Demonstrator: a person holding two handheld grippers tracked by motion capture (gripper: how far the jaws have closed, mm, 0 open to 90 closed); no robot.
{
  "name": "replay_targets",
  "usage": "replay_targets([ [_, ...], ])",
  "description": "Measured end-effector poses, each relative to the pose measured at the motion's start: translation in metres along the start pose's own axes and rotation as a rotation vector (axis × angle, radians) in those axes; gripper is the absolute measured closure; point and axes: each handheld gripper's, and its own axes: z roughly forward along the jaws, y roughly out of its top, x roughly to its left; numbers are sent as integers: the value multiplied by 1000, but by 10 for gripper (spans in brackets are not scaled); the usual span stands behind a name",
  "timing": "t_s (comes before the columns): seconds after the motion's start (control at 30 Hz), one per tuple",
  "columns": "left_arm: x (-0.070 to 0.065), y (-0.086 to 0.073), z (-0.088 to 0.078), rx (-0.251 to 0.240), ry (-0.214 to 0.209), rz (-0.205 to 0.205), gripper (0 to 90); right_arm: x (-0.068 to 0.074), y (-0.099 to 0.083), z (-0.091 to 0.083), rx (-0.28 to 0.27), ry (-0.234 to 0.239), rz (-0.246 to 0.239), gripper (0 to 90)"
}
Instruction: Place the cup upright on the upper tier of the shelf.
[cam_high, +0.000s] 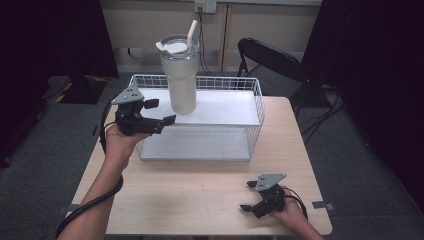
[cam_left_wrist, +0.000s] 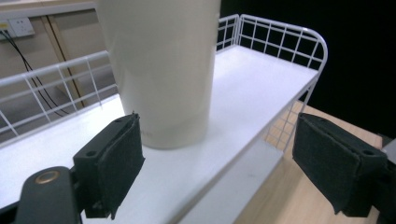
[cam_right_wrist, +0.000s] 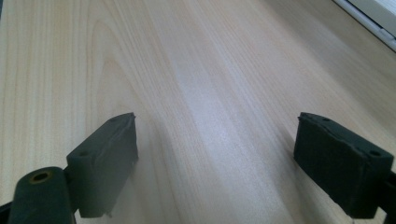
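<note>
The tall cream-white insulated tumbler (cam_high: 180, 80), tapered toward its base and fitted with a clear lid and a white straw (cam_high: 192, 31), stands upright on the white upper shelf (cam_high: 225, 112) of a white wire-sided rack (cam_high: 256, 107). It sits on the left half of that shelf, toward the shelf's front edge. In the left gripper view the tumbler (cam_left_wrist: 161, 70) rises directly ahead, its base resting flat on the shelf (cam_left_wrist: 252, 79), with the wire railing (cam_left_wrist: 280, 35) running behind and to the side.

The left gripper (cam_high: 159, 112) is held at shelf height just left of the tumbler, its jaws pointed toward the lower body of the tumbler. The jaws are spread wide and hold nothing; in the left gripper view the left gripper (cam_left_wrist: 217, 163) has one pad (cam_left_wrist: 119, 161) just in front of the tumbler base and the other well off to the side, neither touching it. The person's left hand (cam_high: 117, 142) grasps the gripper body, and its black cable (cam_high: 87, 205) trails along the forearm.

The right gripper (cam_high: 248, 196) lies low over the light wooden table (cam_high: 190, 200) near its front right corner, well apart from the rack and tumbler. Its jaws are likewise spread apart with nothing between them; the right gripper view shows the right gripper (cam_right_wrist: 215, 163) over bare wood grain (cam_right_wrist: 196, 84).

A black folding chair (cam_high: 270, 57) stands behind the table.
</note>
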Motion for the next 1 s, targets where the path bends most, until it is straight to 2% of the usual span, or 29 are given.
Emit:
replay_targets([
  [0.27, -9, -13, -3, 17, -18, 8, 160, 0, 0, 0, 1, 1, 2, 131],
  [0.67, -24, -36, -7, 10, -61, 5, 160, 0, 0, 0, 2, 1, 0, 131],
  [0.9, -30, -59, -7, 12, -86, -26, 161, 0, 0, 0, 3, 1, 1, 131],
  [1.0, -32, -70, -6, 20, -85, -22, 162, 0, 0, 0, 3, 1, 1, 131],
])
